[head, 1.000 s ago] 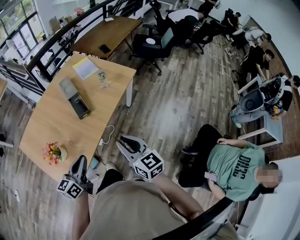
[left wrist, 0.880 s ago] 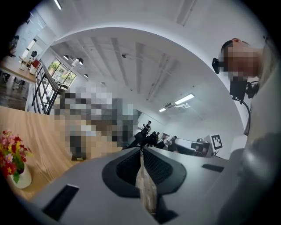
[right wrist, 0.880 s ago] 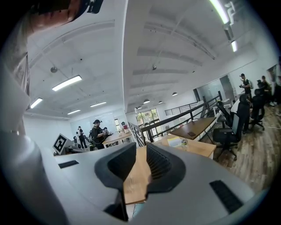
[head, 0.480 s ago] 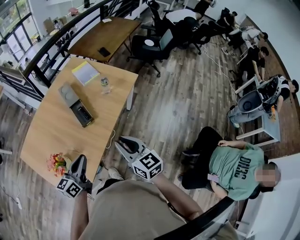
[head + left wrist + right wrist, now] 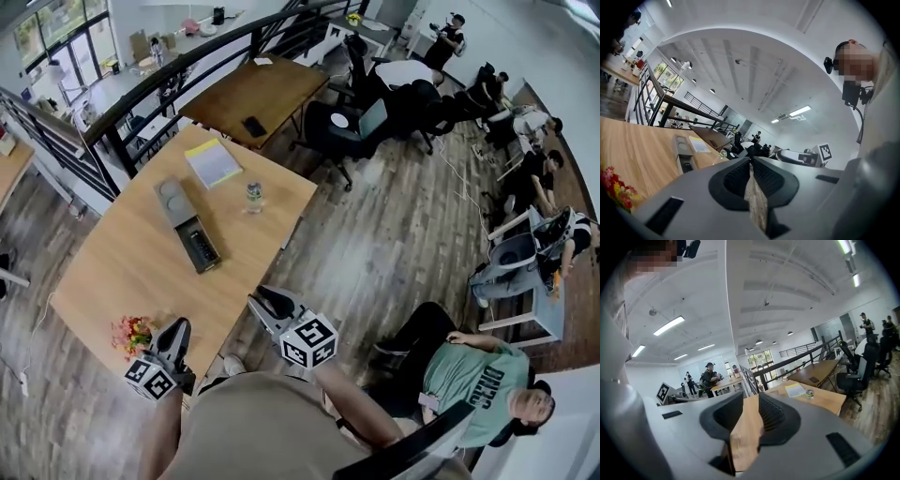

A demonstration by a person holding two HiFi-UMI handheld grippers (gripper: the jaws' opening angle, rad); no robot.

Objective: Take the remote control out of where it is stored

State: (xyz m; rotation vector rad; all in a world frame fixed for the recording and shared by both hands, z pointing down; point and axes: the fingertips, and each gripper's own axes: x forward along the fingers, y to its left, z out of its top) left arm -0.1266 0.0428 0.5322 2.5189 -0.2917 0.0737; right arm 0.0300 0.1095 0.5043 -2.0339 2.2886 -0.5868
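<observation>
Table (image 5: 122, 272) now sits more central in the head view than a second ago, and both grippers have come forward with the person toward its near edge

Left gripper (image 5: 178, 328): over the table's near corner, just beside the flowers (image 5: 134, 333). In the left gripper view its jaws are pressed together at the tips, with nothing between them

Right gripper (image 5: 267, 300): off the table's right edge, over the wood floor. Jaws have just been opening. The right gripper view shows a clear gap with only the tabletop seen through it, nothing held

Remote control (image 5: 200, 248): dark, lies in the nearer end of a long grey case (image 5: 176, 202) mid-table, well apart from both grippers. The case's far end has two round recesses. The remote control also shows in the left gripper view, ahead and to the left of the jaws

Other items on the table: yellow notebook (image 5: 214, 162) at the far end, small bottle (image 5: 253, 195) near the right edge, between notebook and case

Seated person in a green shirt (image 5: 478, 380) at lower right, clear of the table
</observation>
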